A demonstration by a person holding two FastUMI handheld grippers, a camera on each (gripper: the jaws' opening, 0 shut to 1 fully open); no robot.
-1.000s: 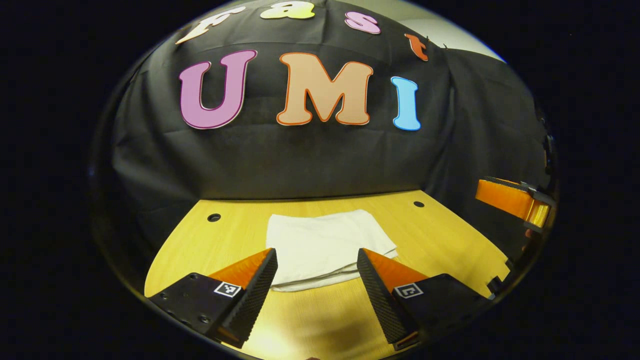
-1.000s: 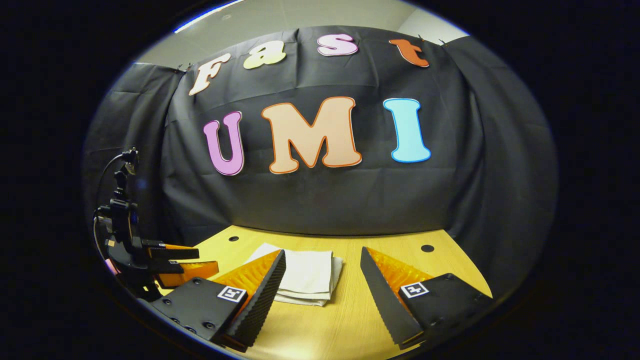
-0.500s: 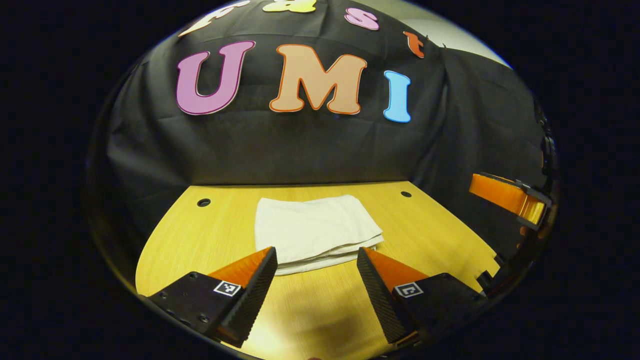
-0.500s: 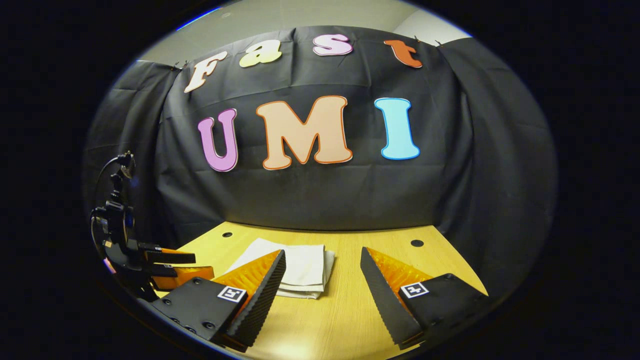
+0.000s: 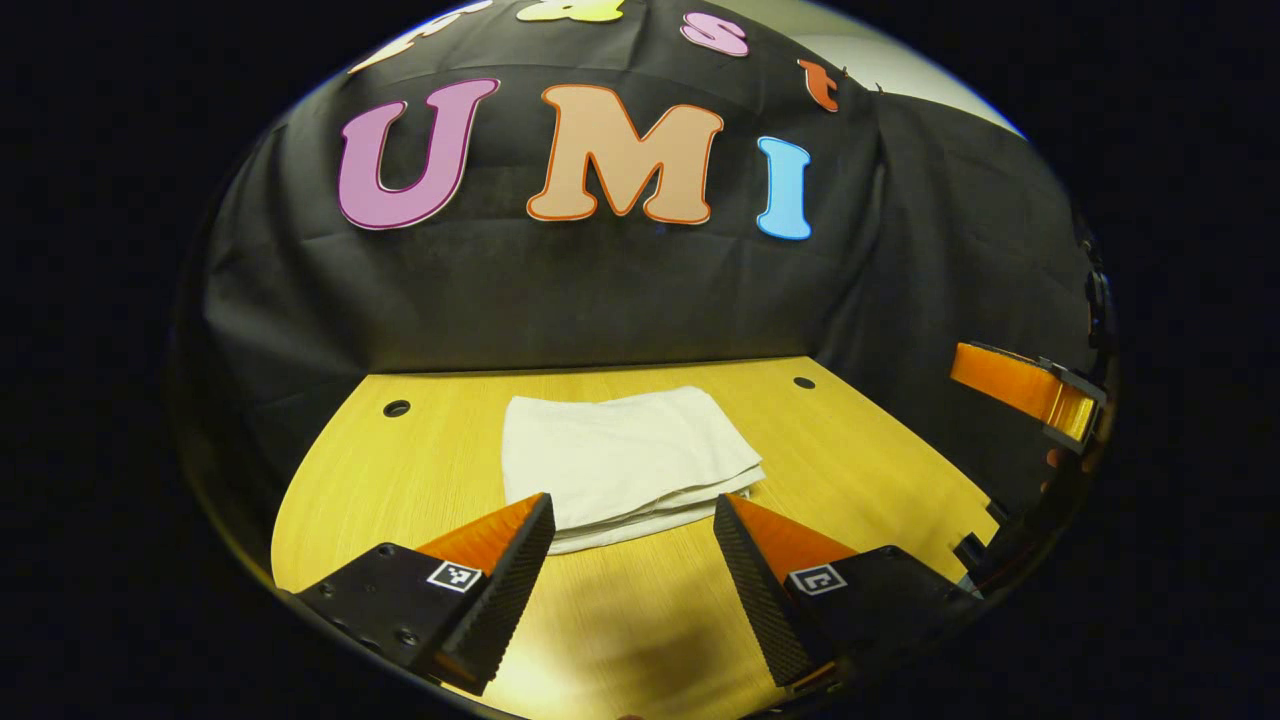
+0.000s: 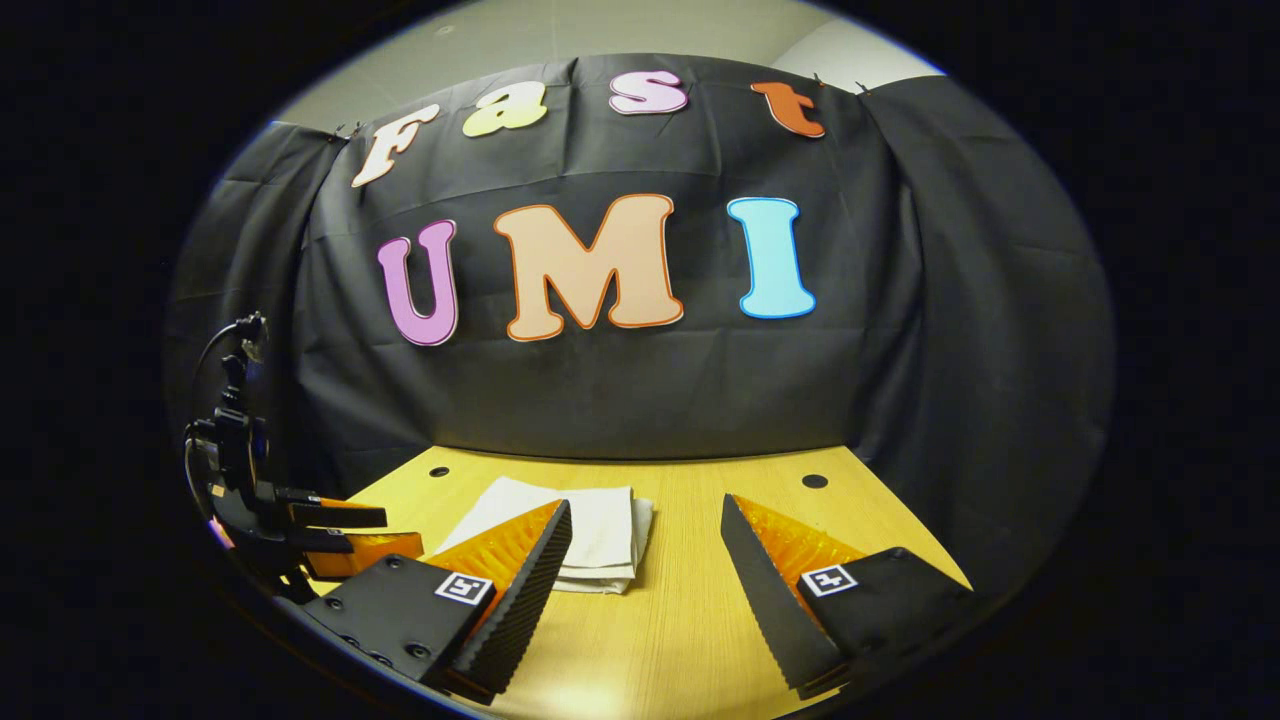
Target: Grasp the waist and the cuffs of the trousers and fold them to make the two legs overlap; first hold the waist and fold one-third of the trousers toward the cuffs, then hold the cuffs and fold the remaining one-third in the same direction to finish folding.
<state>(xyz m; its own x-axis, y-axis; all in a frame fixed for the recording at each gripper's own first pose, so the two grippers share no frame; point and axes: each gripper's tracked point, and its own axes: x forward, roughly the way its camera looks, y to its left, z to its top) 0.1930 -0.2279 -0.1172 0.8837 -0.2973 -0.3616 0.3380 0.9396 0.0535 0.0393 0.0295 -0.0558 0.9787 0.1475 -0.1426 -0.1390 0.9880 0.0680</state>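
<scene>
White cloth sits at the centre of the left gripper view: the trousers (image 5: 625, 465), folded into a compact, layered rectangle, lie flat on the wooden table (image 5: 860, 450). The stacked edges of the folds show along the bundle's near side, just above the gap between the fingers. The left gripper (image 5: 632, 515) occupies the bottom of that frame with its two fingers spread wide and nothing between them; its tips overlap the near edge of the trousers in the picture, though whether they touch the cloth cannot be told. At the right edge of the same frame the other gripper appears as a partial shape beyond the table's side, against the black cloth wall (image 5: 560, 300) that closes off the table's far edge.

In the right gripper view the trousers (image 6: 600, 530) lie in the lower left-centre of the frame, partly hidden behind one finger. The right gripper (image 6: 645, 520) fills the bottom of this frame, its fingers likewise set wide apart and holding nothing, with bare tabletop (image 6: 680, 600) showing between them. At the far left of the frame the left gripper (image 6: 335, 527) is seen from the side, near the table's left edge, with a cable looping above it. Small round holes (image 6: 814, 481) mark the table near the wall.
</scene>
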